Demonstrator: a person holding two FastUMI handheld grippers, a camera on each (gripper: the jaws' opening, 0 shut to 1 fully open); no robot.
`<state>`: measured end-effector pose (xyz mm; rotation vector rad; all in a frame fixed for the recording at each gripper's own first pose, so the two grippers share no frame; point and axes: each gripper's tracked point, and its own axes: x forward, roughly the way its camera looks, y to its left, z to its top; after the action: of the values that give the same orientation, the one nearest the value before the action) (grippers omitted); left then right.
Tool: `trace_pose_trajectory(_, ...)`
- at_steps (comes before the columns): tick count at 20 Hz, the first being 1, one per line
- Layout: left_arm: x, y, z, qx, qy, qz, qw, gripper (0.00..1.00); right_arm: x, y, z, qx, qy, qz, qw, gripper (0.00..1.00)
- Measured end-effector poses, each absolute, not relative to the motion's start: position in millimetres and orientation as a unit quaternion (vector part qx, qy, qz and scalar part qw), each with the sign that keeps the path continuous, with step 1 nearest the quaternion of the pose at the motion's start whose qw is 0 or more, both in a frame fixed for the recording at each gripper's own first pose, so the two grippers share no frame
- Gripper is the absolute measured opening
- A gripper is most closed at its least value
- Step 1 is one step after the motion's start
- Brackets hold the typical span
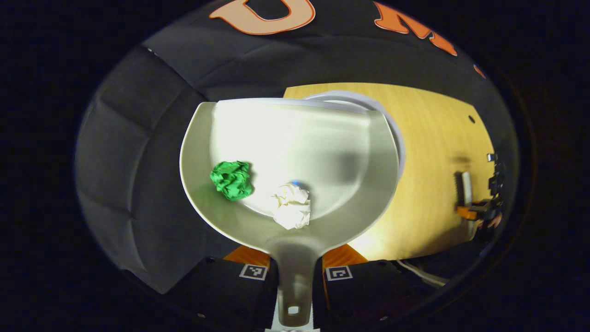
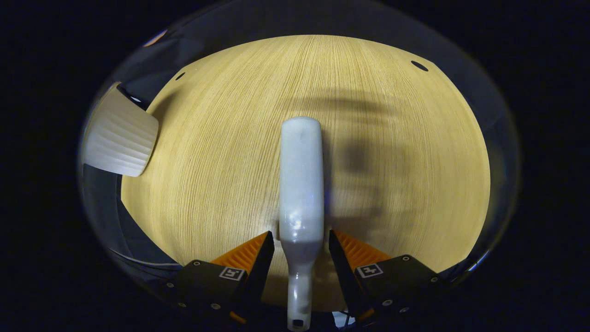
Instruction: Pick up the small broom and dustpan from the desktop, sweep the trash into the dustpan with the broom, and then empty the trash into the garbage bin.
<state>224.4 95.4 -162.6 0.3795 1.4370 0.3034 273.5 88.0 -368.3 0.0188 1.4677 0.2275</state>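
Note:
A pale grey dustpan (image 1: 295,138) hangs in the air, its handle clamped in my left gripper (image 1: 295,258). A green paper ball (image 1: 232,180) and a white paper ball (image 1: 291,206) lie in its pan. Behind its far right edge shows the white rim of the garbage bin (image 1: 400,138). In the right gripper view, my right gripper (image 2: 299,242) is shut on the white broom (image 2: 301,184) by its narrow handle, above the wooden desktop (image 2: 221,152). The ribbed white bin (image 2: 120,138) stands at the desktop's left edge. Far right in the left gripper view, the right gripper (image 1: 479,212) holds the broom (image 1: 463,186).
The broom throws a shadow (image 2: 355,161) on the desktop to its right. Two small dark holes (image 2: 418,65) mark the desktop's far corners. A white cable (image 1: 421,274) runs below the desktop's near edge. Black cloth lies left of the dustpan.

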Motion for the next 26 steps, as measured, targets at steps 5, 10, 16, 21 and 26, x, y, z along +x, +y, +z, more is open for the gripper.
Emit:
trace_pose_trajectory(5,229.9,100.8,-149.5,0.328,0.656,0.134,0.667,0.31,273.6,90.5,-366.5,0.015,0.667,0.107,0.737,0.74)
trace_pose_trajectory(10,253.0,116.5,-133.5,0.541,0.598,0.106,0.582,0.31,273.7,90.7,-365.9,0.018,0.668,0.108,0.736,0.74)
trace_pose_trajectory(16,253.0,118.5,-149.5,0.543,0.578,0.114,0.598,0.31,271.7,93.4,-360.8,0.026,0.666,0.113,0.737,0.75)
trace_pose_trajectory(21,245.3,66.2,-208.9,0.275,0.598,0.131,0.742,0.31,264.0,98.4,-359.2,0.042,0.671,0.119,0.731,0.76)
trace_pose_trajectory(26,278.3,-2.1,-240.6,0.159,0.573,0.068,0.801,0.31,261.5,102.8,-353.6,0.047,0.669,0.130,0.730,0.76)
